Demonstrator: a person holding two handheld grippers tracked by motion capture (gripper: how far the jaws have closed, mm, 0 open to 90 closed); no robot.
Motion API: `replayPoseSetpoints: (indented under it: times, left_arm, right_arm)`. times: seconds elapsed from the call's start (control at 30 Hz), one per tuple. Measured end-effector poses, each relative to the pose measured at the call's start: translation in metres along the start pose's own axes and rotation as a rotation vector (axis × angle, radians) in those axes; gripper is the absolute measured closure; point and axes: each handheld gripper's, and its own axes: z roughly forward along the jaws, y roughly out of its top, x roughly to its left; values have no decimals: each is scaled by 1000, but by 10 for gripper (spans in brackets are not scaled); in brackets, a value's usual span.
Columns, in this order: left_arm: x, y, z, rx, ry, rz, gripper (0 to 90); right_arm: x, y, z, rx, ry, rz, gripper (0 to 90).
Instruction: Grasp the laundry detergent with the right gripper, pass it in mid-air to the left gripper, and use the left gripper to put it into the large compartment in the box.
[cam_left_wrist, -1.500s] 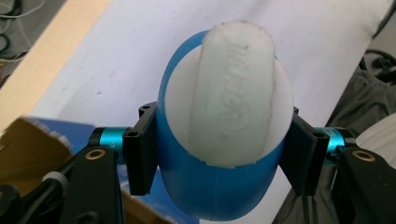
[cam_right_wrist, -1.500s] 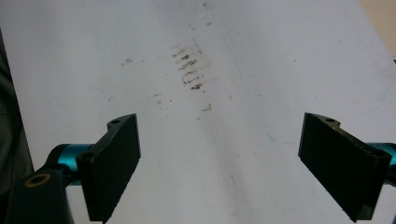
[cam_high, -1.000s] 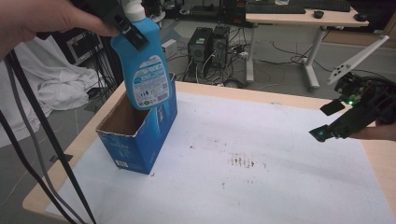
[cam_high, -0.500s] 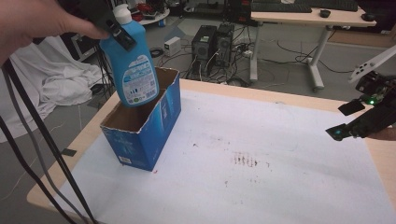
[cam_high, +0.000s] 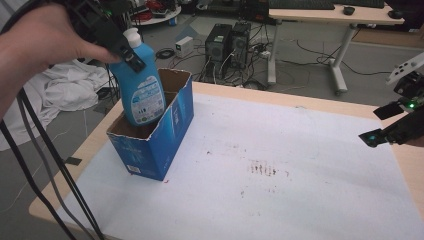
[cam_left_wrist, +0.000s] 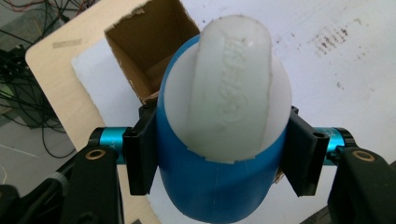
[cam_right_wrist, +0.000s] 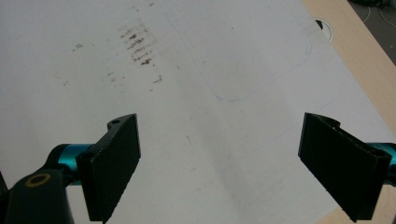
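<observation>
Fingers (cam_left_wrist: 140, 158) clamped round blue bottle (cam_high: 142, 95), over box (cam_high: 165, 140).

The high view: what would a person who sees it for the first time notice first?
First comes the blue bottle with its white cap, clamped near its top by the left gripper and partly lowered into the open blue cardboard box at the table's left. Next, the right gripper hangs at the right edge with its jaws wide apart above the stained white sheet.

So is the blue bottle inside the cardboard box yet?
Partly in. The blue bottle, held by the left gripper, has its base below the cardboard box rim, tilted.
</observation>
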Motion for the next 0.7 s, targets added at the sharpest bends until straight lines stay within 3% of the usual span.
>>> replayPoseSetpoints:
  times: [0.27, 0.47, 0.67, 0.7]
  left_arm:
    - [-2, -12, 26, 26, 1, -7, 381]
    - [-1, -20, 45, 52, -9, -16, 381]
    - [-2, -27, 60, 57, -8, 0, 382]
    - [-2, -30, 68, 60, -12, -2, 381]
  right_arm:
    - [-2, -5, -2, 5, -12, 17, 125]
    - [-2, -7, 1, 20, -21, 3, 125]
    - [-1, -9, 3, 24, -17, 4, 125]
    - [-2, -10, 3, 19, -16, 4, 125]
